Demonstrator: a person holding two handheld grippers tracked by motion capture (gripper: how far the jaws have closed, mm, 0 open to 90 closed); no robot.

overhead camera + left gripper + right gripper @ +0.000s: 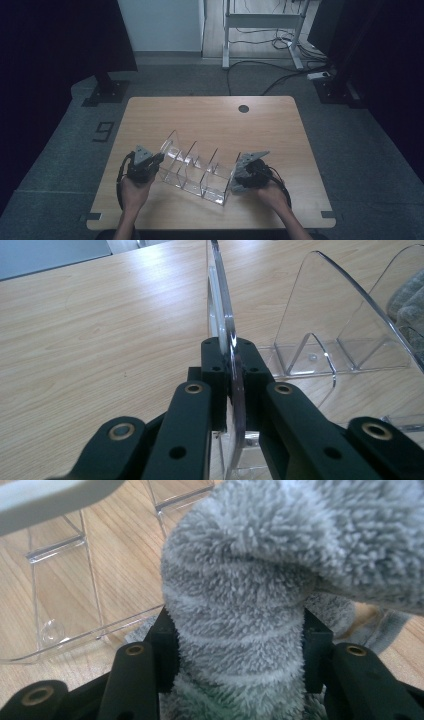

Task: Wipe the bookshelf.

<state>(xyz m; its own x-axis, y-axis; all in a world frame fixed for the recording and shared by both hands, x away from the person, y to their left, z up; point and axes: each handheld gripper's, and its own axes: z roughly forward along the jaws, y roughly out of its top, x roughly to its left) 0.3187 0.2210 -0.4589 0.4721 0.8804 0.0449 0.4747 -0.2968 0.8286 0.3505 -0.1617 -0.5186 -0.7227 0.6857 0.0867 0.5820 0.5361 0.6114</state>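
Tabletop [210, 112]: clear divider rack [195, 167], grey fluffy cloth [240, 605].
Left tongs [232, 375] clamped on rack's end panel, 9 o'clock; right tongs [240, 645] pinch cloth, 3 o'clock, hiding rack beyond.

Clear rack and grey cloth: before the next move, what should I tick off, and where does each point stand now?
1. Left gripper clamped on the end panel of the clear rack: ok, jaws shut on the panel edge.
2. Right gripper holding the grey fluffy cloth: ok, cloth bunched between the jaws.
3. Rack flat on the table: cannot tell; it lies at an angle across the near half.
4. Cloth against the rack's right end: cannot tell from the high view.
5. Rack slots free of things: ok as far as they show.
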